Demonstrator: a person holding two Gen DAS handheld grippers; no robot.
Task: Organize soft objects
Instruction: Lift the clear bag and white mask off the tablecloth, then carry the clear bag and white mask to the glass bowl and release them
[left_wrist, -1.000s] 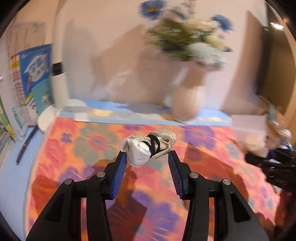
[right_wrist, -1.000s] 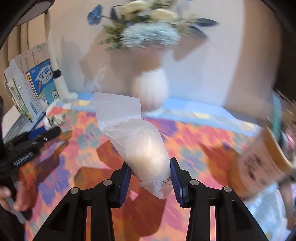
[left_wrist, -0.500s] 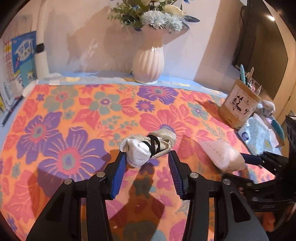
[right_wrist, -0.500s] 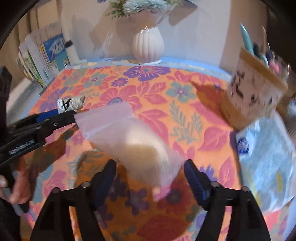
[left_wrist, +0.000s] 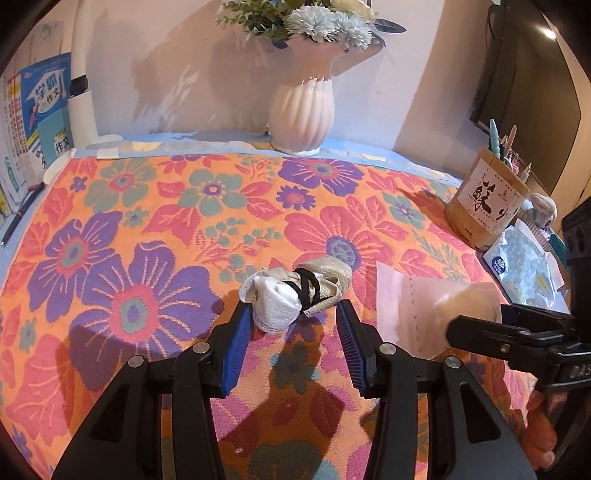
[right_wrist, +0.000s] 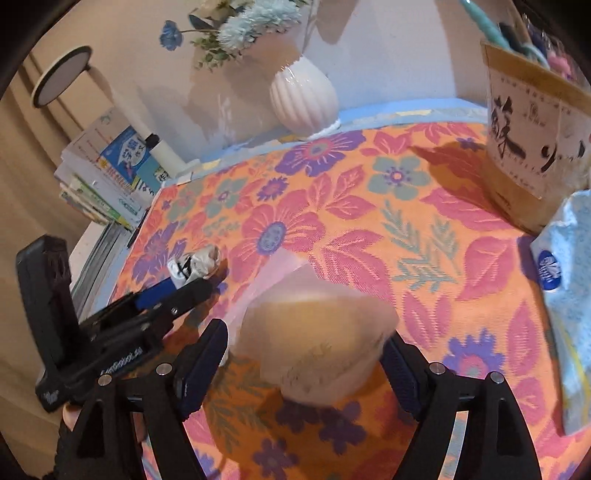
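Bagged soft item (right_wrist: 314, 343) is now lying on the floral bench (right_wrist: 369, 221); right hand-held gripper (right_wrist: 306, 365) jaws just been opening - releasing it, drop done; left hand-held gripper (left_wrist: 295, 332) still holding the tied cloth bundle (left_wrist: 291, 291) - next to place.

The bag (right_wrist: 314, 332) is smeared with blur, its contents unreadable. The flowers (left_wrist: 317, 22) run off the top edge. The right gripper (left_wrist: 480, 332) hides the bag's near end.
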